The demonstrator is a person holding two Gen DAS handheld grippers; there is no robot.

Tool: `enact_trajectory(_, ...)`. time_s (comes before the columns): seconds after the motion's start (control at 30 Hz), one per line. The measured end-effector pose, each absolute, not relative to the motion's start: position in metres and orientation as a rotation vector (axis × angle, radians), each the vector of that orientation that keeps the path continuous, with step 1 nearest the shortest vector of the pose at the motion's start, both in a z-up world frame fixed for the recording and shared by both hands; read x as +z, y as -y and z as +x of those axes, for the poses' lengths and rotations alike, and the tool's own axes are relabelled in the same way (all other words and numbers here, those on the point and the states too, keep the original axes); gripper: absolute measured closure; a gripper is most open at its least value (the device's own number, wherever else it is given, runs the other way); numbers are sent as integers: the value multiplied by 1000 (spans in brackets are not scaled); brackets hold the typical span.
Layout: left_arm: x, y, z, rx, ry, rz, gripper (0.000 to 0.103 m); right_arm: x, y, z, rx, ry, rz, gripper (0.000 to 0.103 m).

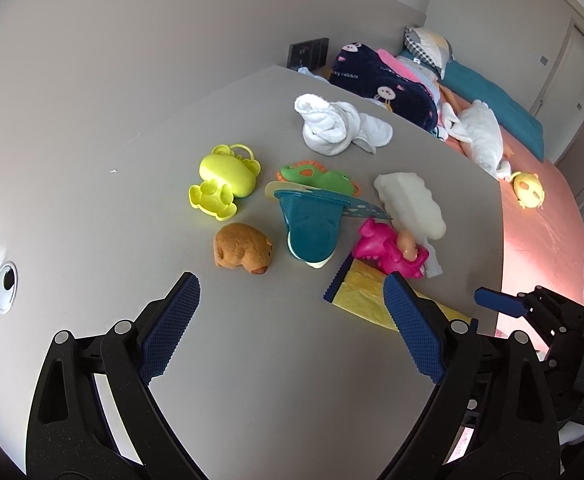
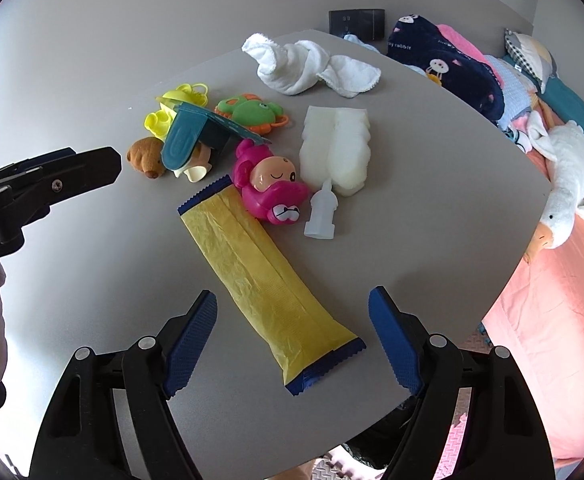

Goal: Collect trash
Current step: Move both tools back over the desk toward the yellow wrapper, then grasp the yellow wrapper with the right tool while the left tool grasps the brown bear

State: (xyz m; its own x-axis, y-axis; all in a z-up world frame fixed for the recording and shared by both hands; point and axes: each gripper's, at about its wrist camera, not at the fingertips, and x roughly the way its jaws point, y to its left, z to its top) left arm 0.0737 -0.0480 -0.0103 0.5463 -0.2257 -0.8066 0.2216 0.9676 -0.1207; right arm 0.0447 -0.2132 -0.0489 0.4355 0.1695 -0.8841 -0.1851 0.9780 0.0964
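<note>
A long yellow wrapper [image 2: 263,276] with dark blue crimped ends lies flat on the grey table [image 2: 432,216]. Its near end lies between the fingers of my right gripper [image 2: 292,312], which is open and hovers just above it. In the left wrist view the wrapper [image 1: 362,294] shows partly behind my right finger pad [image 1: 412,328]. My left gripper [image 1: 292,292] is open and empty over bare table, short of a blue toy package [image 1: 312,224]. The left gripper also shows at the left edge of the right wrist view [image 2: 51,184].
Toys cluster beyond the wrapper: a pink toy [image 2: 271,188], brown plush [image 2: 145,156], yellow toy [image 1: 223,180], green turtle [image 2: 251,114], a white foam piece [image 2: 338,148], a small white bottle [image 2: 322,216] and a white towel [image 2: 308,66]. A bed [image 2: 552,300] with pink sheets lies right of the table edge.
</note>
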Motion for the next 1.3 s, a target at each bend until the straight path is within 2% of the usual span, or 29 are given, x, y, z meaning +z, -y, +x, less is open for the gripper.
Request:
enact_trajectory(0.1, -15, 49, 82, -266, -964, 4, 13, -57, 210, 49, 225, -1120, -40, 26)
enact_trajectory(0.23, -22, 46, 92, -252, -976, 4, 13, -63, 206, 50, 238, -1129, -70, 35)
enact_trajectory(0.47, -36, 29, 102, -202, -1004, -19, 13, -60, 194, 45, 282, -1104, -132, 63)
enact_trajectory(0.57, -41, 24, 107, -187, -1012, -22, 13, -58, 193, 44, 294, -1102, -119, 70)
enact_trajectory(0.73, -52, 20, 116, -173, -1021, -11, 13, -57, 197, 43, 299, -1112, -72, 72)
enact_trajectory(0.83, -59, 18, 122, -169, -1031, -10, 17, -57, 198, 42, 300, -1121, -51, 72)
enact_trajectory(0.97, -67, 15, 128, -176, -1049, -22, 30, -57, 200, 40, 290, -1129, -37, 72)
enact_trajectory(1.07, -68, 17, 129, -180, -1042, -8, 33, -56, 200, 38, 285, -1128, -35, 72)
enact_trajectory(1.13, -68, 18, 131, -181, -1035, 1, 39, -54, 200, 37, 285, -1125, -34, 72)
enact_trajectory(1.2, -67, 19, 131, -177, -1029, 10, 55, -53, 200, 36, 286, -1122, -33, 72)
enact_trajectory(1.3, -66, 16, 130, -170, -1038, -7, 57, -49, 199, 33, 292, -1117, -32, 72)
